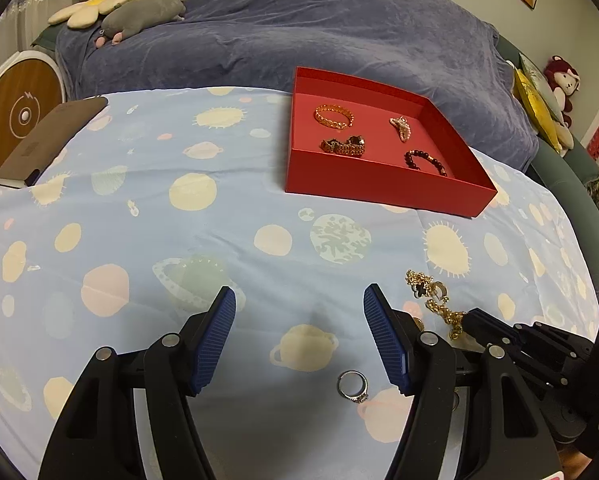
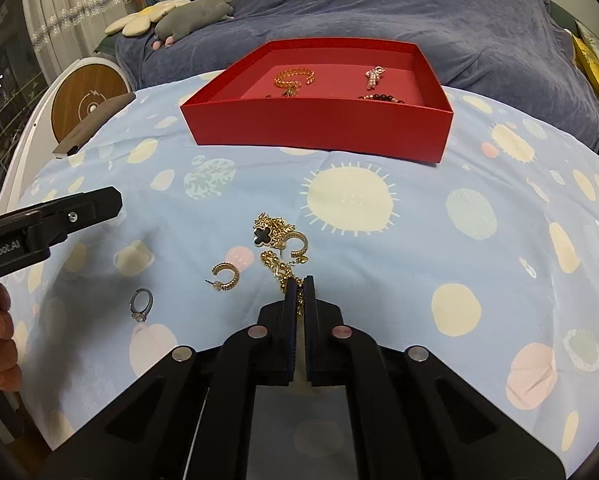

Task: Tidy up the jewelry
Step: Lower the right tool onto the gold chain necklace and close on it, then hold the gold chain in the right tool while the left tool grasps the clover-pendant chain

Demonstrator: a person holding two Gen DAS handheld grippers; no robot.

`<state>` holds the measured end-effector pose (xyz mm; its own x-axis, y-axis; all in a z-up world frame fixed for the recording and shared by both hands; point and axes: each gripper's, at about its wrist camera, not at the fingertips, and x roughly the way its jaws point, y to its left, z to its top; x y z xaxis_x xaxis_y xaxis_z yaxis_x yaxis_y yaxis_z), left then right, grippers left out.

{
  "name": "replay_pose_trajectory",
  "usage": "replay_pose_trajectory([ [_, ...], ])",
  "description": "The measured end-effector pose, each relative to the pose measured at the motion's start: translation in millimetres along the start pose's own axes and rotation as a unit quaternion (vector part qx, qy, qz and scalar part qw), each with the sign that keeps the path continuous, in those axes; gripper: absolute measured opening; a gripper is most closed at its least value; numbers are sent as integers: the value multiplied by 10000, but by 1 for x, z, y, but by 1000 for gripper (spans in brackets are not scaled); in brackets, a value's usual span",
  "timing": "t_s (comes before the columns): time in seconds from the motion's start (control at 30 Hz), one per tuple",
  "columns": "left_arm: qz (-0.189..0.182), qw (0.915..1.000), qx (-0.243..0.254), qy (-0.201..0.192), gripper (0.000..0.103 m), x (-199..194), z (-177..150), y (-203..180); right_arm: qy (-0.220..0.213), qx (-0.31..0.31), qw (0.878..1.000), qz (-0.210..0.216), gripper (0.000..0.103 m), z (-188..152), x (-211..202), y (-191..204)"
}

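Between the right tool's (image 2: 298, 285) clenched pads, the gold chain's (image 2: 277, 236) near end is half hidden. Left tool (image 1: 299, 300) hangs released over the planet-print sheet (image 2: 419, 240); beyond it, a blue-covered bed (image 1: 319, 28).

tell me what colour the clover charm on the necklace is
Black with a gold rim; clearest in the right wrist view.

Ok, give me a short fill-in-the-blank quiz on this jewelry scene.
1. The right gripper is shut on the gold ____.
2. The left gripper hangs ____ above the silver ring.
3. The red tray holds ____ pieces.

Missing words: chain; open; four
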<state>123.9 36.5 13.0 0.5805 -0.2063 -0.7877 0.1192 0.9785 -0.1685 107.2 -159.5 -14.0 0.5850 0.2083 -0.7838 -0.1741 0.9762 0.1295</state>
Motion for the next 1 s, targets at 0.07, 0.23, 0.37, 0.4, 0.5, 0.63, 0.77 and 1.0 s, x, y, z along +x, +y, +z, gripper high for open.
replay_pose_trajectory([
  [0.07,-22,10000,24,20,64,2,0,-3,-55,65,10000,33,2,1,-7,-5],
  [0.23,-58,9998,164,82,64,11,-1,-19,-125,213,9997,19,2,1,-17,-16],
  [0.37,-96,9995,257,129,64,18,-2,-30,-199,302,9993,27,2,2,-25,-24],
  [0.4,-120,9995,269,141,64,19,-2,-32,-237,338,9991,38,2,3,-28,-26],
  [0.5,-233,9990,337,185,64,23,-3,-40,-336,440,9985,57,2,6,-37,-33],
  [0.63,-390,9977,518,203,64,30,-6,-56,-314,621,9975,119,2,7,-39,-42],
  [0.77,-328,9957,853,158,63,43,-9,-74,-298,612,9976,124,2,6,-38,-41],
  [1.0,-130,9941,1066,160,46,65,-7,-84,-283,704,9971,113,2,4,-38,-46],
])
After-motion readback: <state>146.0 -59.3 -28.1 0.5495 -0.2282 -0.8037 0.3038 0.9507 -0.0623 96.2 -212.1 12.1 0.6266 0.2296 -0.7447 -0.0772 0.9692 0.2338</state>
